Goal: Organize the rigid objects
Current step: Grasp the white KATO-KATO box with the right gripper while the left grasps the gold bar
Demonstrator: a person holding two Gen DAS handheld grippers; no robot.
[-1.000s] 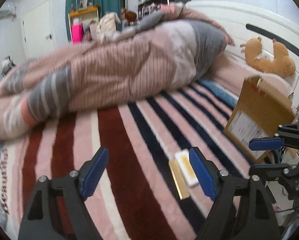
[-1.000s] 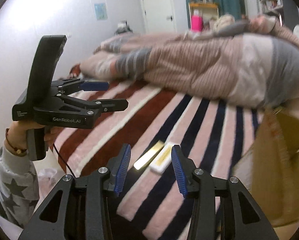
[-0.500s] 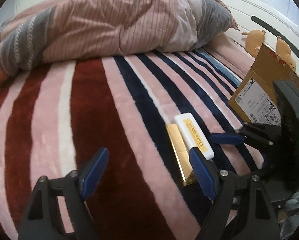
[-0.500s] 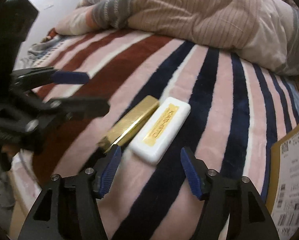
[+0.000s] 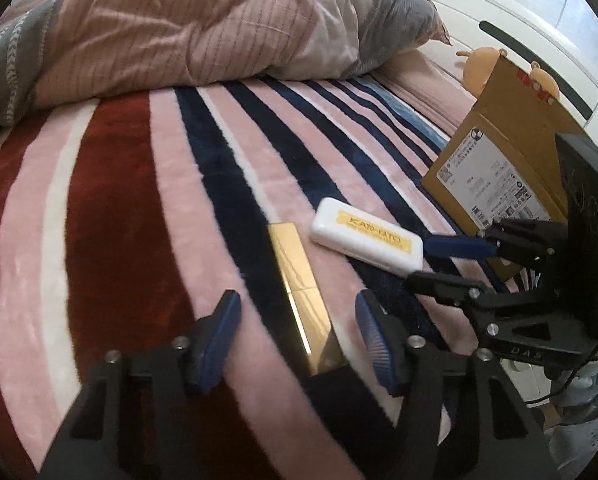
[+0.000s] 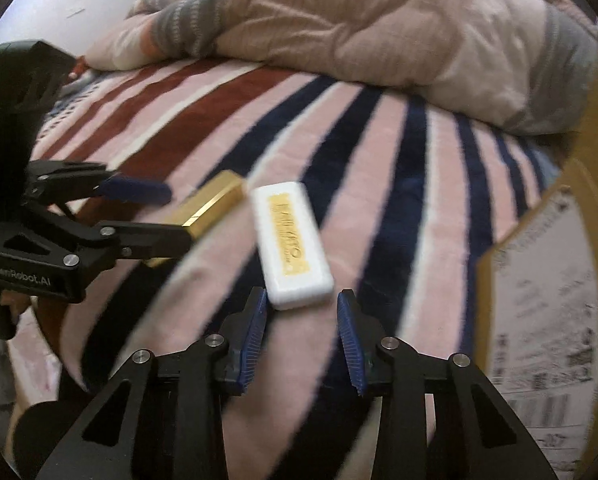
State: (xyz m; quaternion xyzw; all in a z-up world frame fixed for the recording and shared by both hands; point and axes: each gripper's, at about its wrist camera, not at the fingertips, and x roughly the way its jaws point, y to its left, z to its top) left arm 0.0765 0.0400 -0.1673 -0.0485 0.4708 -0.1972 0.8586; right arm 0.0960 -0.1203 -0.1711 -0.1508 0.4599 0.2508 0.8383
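On the striped blanket (image 5: 111, 208) of the bed, a gold box (image 5: 303, 288) and a white case with a yellow label (image 5: 365, 236) lie close side by side. The left tool (image 5: 295, 332) is spread, its near end of the gold box between the pads. The right tool (image 6: 301, 332) is spread too, just short of the white case. A cardboard box (image 5: 495, 168) stands to the right, a rumpled duvet (image 5: 203, 24) at the far side.

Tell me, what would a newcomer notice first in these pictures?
Two small boxes lie side by side on the striped blanket: a shiny gold box and a white box with a yellow label. The open left gripper faces the gold box, the open right gripper the white box.
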